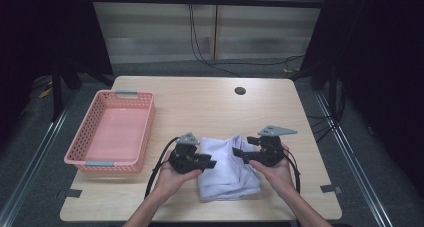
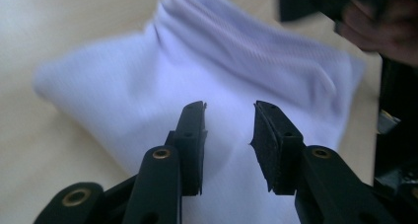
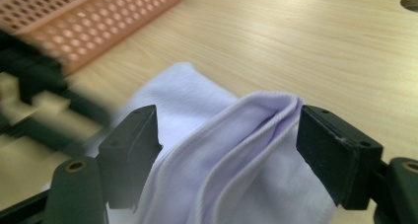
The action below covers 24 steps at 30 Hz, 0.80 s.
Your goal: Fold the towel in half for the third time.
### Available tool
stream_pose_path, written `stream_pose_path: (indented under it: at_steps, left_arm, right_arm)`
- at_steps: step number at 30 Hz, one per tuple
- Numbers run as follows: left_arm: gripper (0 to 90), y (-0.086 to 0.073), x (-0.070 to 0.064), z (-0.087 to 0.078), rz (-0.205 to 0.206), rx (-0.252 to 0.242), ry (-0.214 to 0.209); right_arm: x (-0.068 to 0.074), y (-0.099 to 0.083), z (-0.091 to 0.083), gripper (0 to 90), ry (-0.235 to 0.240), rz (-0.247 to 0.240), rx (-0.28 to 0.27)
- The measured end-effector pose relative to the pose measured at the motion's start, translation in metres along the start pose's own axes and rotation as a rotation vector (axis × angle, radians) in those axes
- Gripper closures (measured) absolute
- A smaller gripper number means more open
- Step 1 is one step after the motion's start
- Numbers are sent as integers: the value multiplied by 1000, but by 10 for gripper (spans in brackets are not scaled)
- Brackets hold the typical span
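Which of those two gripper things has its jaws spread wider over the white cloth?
The right gripper: its jaws stand far apart, straddling the white cloth's bunched hem. The left gripper shows a narrower gap above the cloth.

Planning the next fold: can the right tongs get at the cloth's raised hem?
Probably yes: the right tongs stand open with the white cloth's hem between the jaws, nothing in between.
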State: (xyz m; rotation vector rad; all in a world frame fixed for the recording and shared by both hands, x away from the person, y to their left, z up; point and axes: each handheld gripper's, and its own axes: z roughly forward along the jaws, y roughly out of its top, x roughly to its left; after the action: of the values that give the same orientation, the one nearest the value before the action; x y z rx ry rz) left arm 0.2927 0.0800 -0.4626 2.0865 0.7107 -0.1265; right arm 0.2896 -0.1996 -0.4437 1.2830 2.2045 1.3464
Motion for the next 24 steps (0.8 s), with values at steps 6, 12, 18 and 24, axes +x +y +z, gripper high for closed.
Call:
stream_pose_path:
  at_steps: [6,12,18,24]
  left_arm:
    - [555,-35,-18,1,44,91,5]
    - [504,-43,-22,3,30,98,42]
    - [461,-44,-25,0,38,108,57]
    - [357,-61,-26,-12,34,129,74]
  right_arm:
    - [-11,9,34,221,-72,-40,75]
    - [-27,-6,43,381,-134,-40,147]
    - [-47,-21,31,328,-146,-8,145]
    - [-55,-22,42,266,-122,5,178]
